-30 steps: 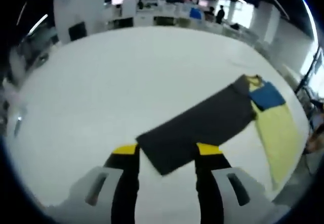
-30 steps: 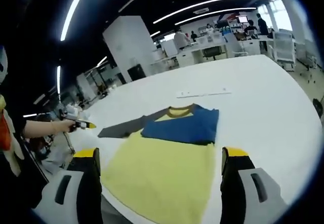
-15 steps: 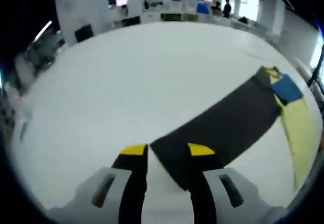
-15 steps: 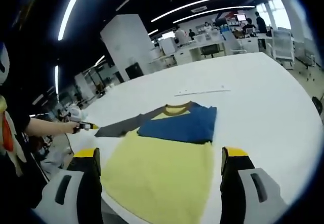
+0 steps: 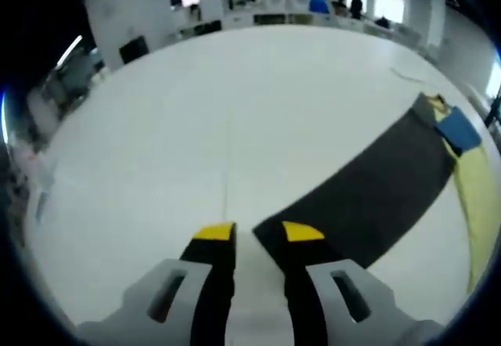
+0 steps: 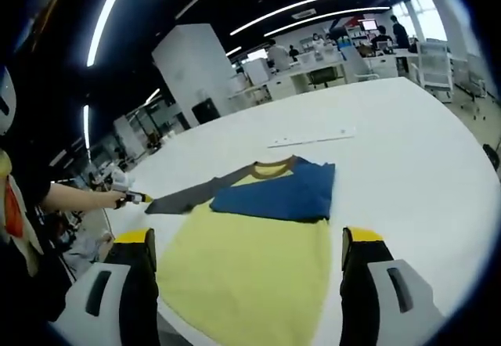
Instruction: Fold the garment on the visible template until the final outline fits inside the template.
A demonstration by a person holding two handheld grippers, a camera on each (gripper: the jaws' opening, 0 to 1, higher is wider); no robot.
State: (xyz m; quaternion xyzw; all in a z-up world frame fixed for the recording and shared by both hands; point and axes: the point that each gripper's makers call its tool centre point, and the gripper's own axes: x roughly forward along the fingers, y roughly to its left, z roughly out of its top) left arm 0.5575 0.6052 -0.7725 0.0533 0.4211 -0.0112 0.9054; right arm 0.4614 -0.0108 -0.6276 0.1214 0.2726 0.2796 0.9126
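- Closing on the cuff of the grey sleeve (image 5: 368, 197), the left tongs (image 5: 257, 235) stand with jaws narrowly apart, the sleeve end lying at the right jaw's tip; whether cloth is actually pinched cannot be told.
- Stretching away from those tongs to the upper right, the sleeve lies flat on the white table (image 5: 196, 111), likely drawn out straight so it can be folded across the body.
- The right tongs (image 6: 243, 240) hover wide open and empty over the near hem of the shirt (image 6: 250, 260), probably waiting.
- Just beyond them the yellow body spreads flat; the blue sleeve (image 6: 278, 193) is already folded across the chest.
- Farther left, a hand (image 6: 117, 199) reaches in level, holding the other tongs at the grey cuff.
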